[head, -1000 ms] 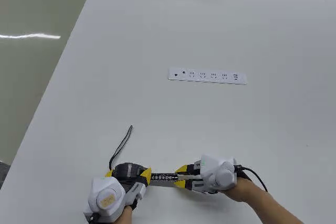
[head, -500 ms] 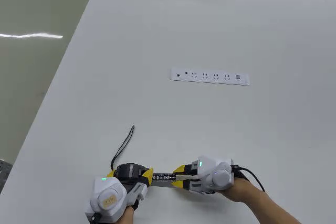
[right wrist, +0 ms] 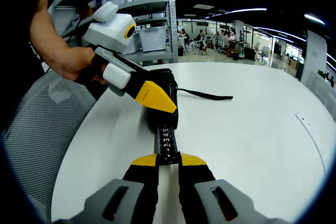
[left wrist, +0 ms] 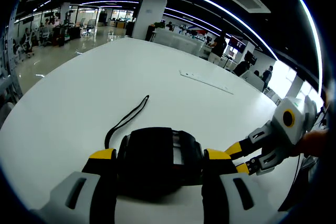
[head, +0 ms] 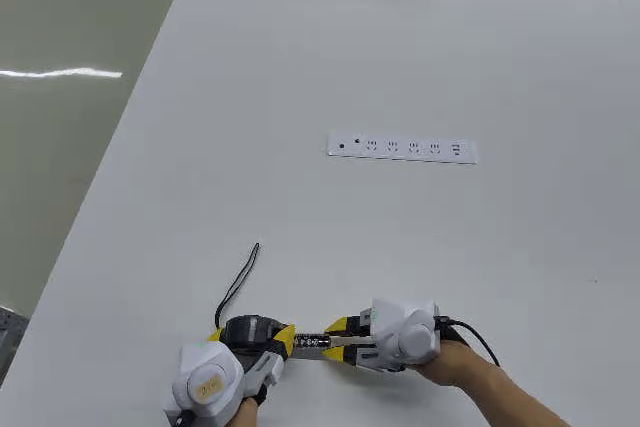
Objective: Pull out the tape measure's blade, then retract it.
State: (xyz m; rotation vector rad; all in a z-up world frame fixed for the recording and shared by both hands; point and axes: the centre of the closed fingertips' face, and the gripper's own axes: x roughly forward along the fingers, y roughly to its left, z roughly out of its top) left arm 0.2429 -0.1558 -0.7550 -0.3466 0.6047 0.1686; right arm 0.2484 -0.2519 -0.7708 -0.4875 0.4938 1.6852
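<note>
The left claw (head: 250,339), a white body with yellow-tipped jaws, is clamped across the tape measure (left wrist: 157,158), one jaw against each flank of the case. The right claw (right wrist: 168,159), built the same way, faces it across a short gap. Its two yellow tips are pressed flat onto the outer end of the blade (right wrist: 166,137), pinching it.

Both claws work on the table (head: 400,47), a broad, smooth, matte white slab that takes up most of the head view. Beyond its far and left edges lies a glossy pale green floor (head: 60,97) with a streak of reflected light. In the right gripper view, metal shelving (right wrist: 147,30) with pale plastic bins stands behind the left claw.

A power strip (head: 402,147), a long flat white bar with a row of sockets, lies toward the table's middle, well apart from the claws.

The tape measure sits on the table at the near edge, toward the left corner. Its case is chunky, rounded and matte black. In the right gripper view the left claw's near jaw covers part of the case's side, and a hand (right wrist: 58,51) grips that claw's body.

A strap (head: 238,282), a thin slack black cord, curves away from the case across the bare tabletop.

The blade is a narrow stiff strip. A short length of it spans from the case mouth to the right claw, with the printed numerals 2 to 5 readable.
</note>
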